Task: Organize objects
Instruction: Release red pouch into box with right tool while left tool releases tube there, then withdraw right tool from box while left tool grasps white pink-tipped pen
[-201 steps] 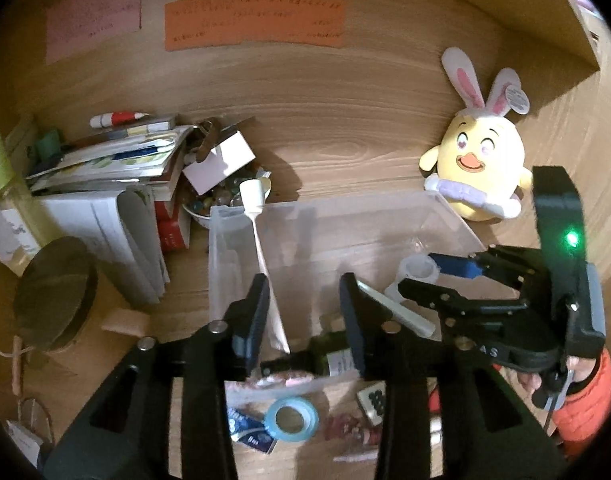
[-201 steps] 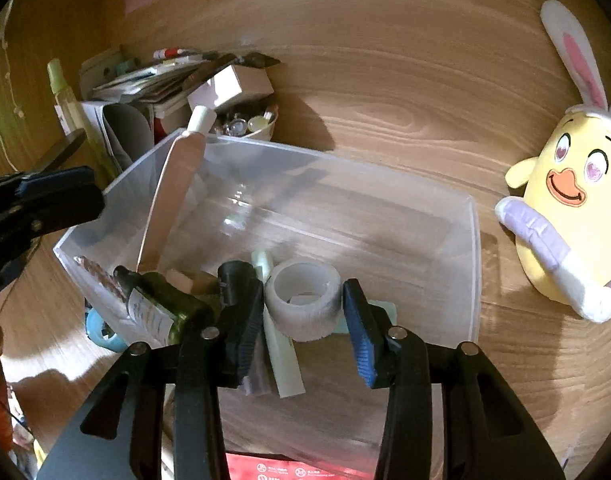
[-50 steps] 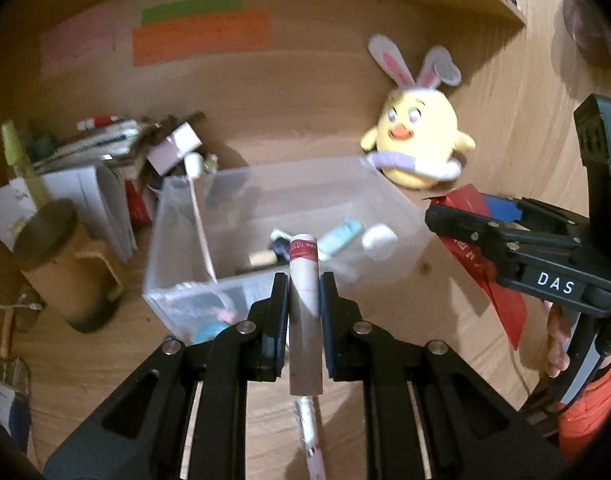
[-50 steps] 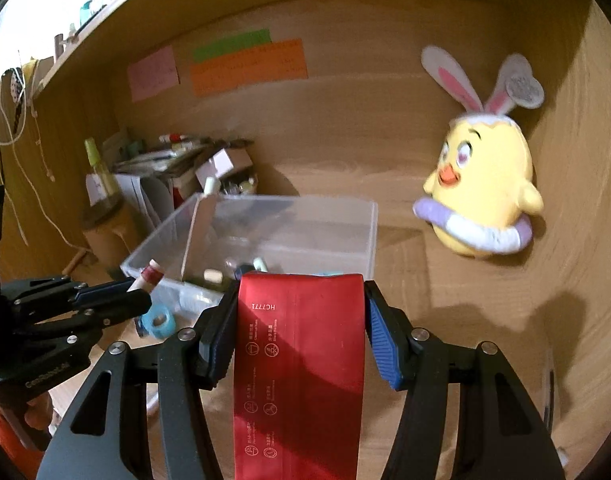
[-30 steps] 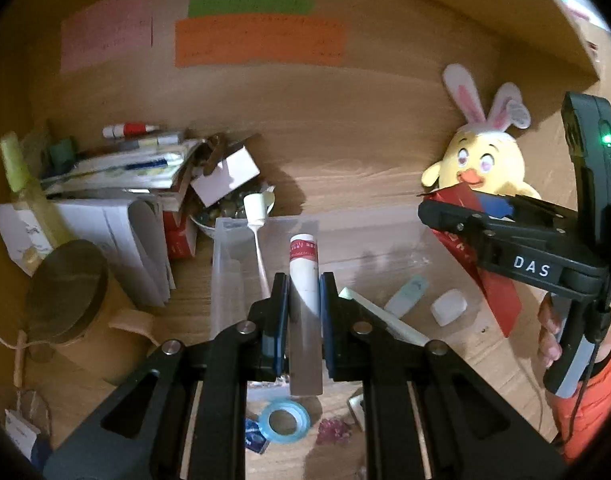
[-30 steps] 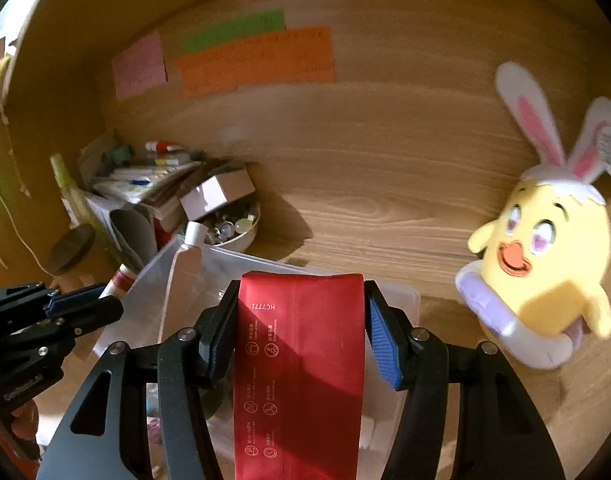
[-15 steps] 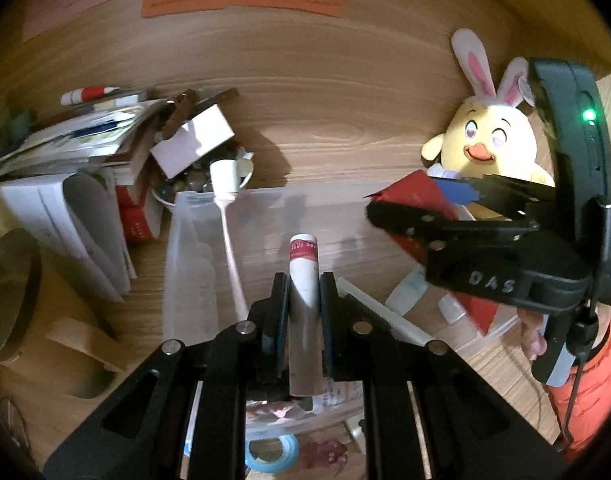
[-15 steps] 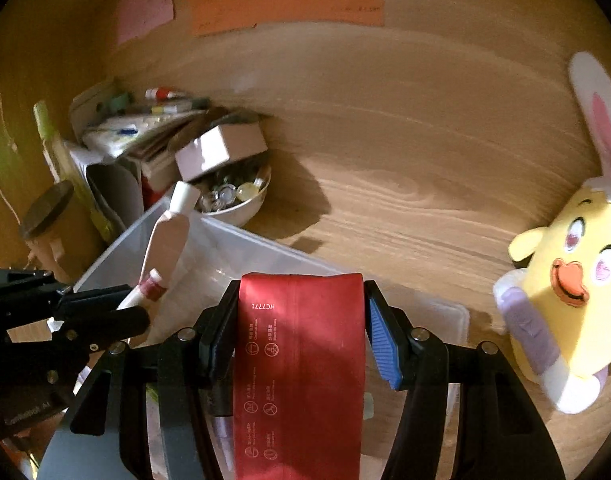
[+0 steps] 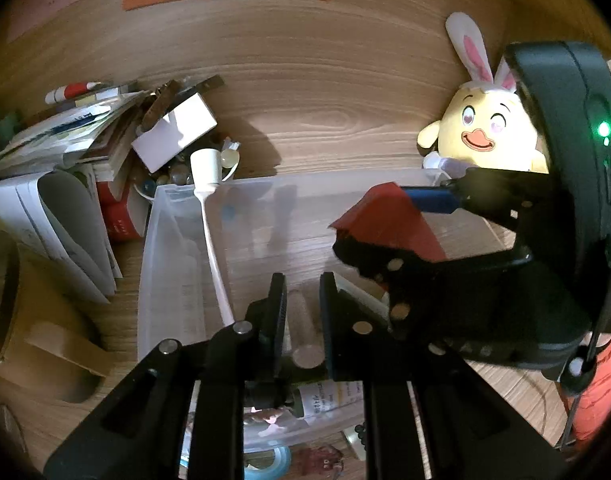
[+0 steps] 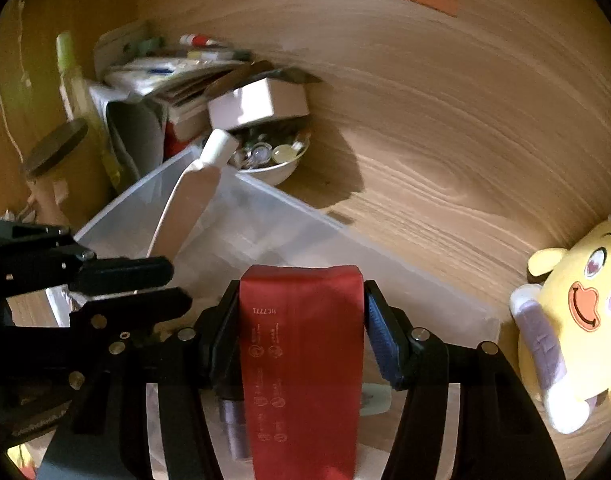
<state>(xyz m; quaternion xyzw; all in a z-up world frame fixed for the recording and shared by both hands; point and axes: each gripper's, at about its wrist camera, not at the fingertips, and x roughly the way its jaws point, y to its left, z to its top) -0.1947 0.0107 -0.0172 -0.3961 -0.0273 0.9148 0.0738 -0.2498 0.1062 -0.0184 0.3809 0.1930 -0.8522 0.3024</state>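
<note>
The left gripper (image 9: 301,312) hangs narrowly parted over the clear bin (image 9: 153,264), a tube (image 9: 303,332) loose beneath. The right gripper (image 10: 301,320) clamps the red packet (image 10: 301,352) above the bin; lower it inside before parting, clear of the far wall.

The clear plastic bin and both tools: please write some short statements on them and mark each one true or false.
1. The right tool holds a red packet. True.
2. The left tool grips a tube. False: its fingers are apart, and the tube lies below them in the clear plastic bin.
3. A white long-handled item leans on the bin's wall. True.
4. The yellow bunny-eared plush sits inside the bin. False: it stands behind the bin's far right corner.
5. The red packet is over the bin. True.
</note>
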